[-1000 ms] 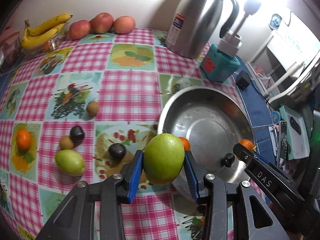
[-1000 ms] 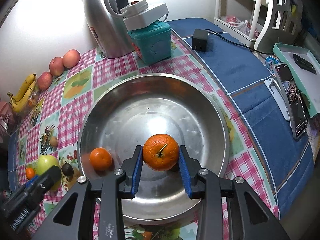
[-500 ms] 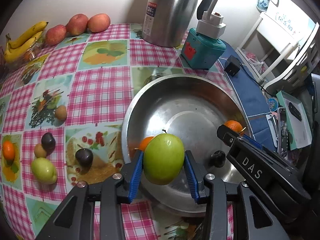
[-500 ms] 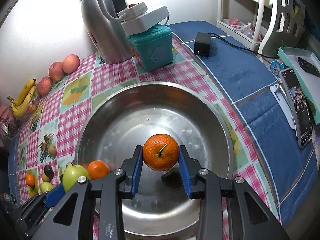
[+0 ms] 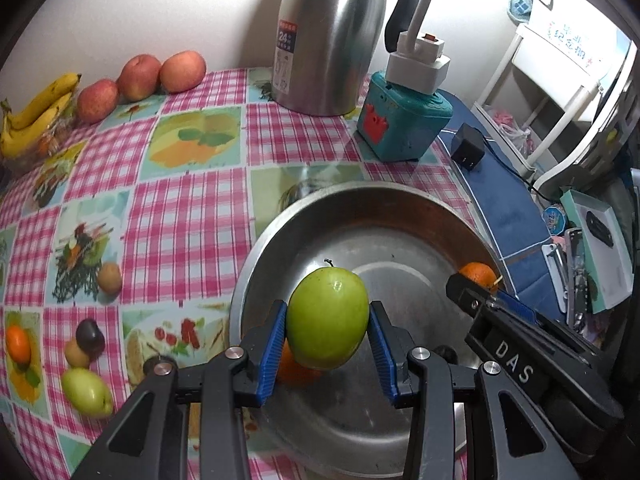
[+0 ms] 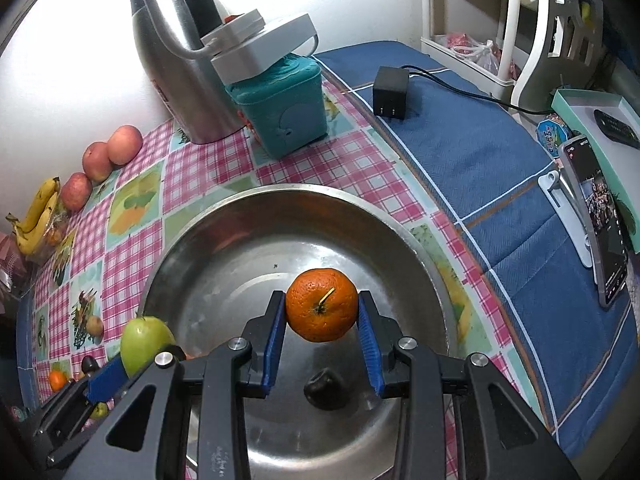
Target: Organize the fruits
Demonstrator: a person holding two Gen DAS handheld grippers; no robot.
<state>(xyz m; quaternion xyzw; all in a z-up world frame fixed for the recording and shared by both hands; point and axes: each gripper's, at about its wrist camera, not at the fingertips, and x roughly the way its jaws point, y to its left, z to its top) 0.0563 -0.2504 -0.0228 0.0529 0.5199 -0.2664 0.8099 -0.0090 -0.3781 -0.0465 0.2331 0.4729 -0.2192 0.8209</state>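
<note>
My left gripper (image 5: 327, 345) is shut on a green apple (image 5: 328, 317) and holds it above the near left part of a big steel bowl (image 5: 360, 204). An orange (image 5: 298, 370) lies in the bowl under it. My right gripper (image 6: 322, 338) is shut on an orange (image 6: 322, 304) above the bowl (image 6: 304, 194). A dark plum (image 6: 326, 390) lies in the bowl below it. The green apple also shows in the right wrist view (image 6: 145, 342). Loose on the cloth are a second green apple (image 5: 87, 392), a dark plum (image 5: 90, 336), small brown fruits (image 5: 109, 277) and an orange (image 5: 18, 344).
Bananas (image 5: 36, 108) and three red apples (image 5: 140, 76) lie at the table's back left. A steel thermos jug (image 5: 328, 36) and a teal box (image 5: 404, 124) with a white lamp stand behind the bowl. A charger (image 6: 390, 94), a phone (image 6: 600, 216) and a box sit on the blue cloth.
My left gripper has carried the green apple rightward from over the cloth to over the bowl. My right gripper has lifted and pulled back a little with its orange.
</note>
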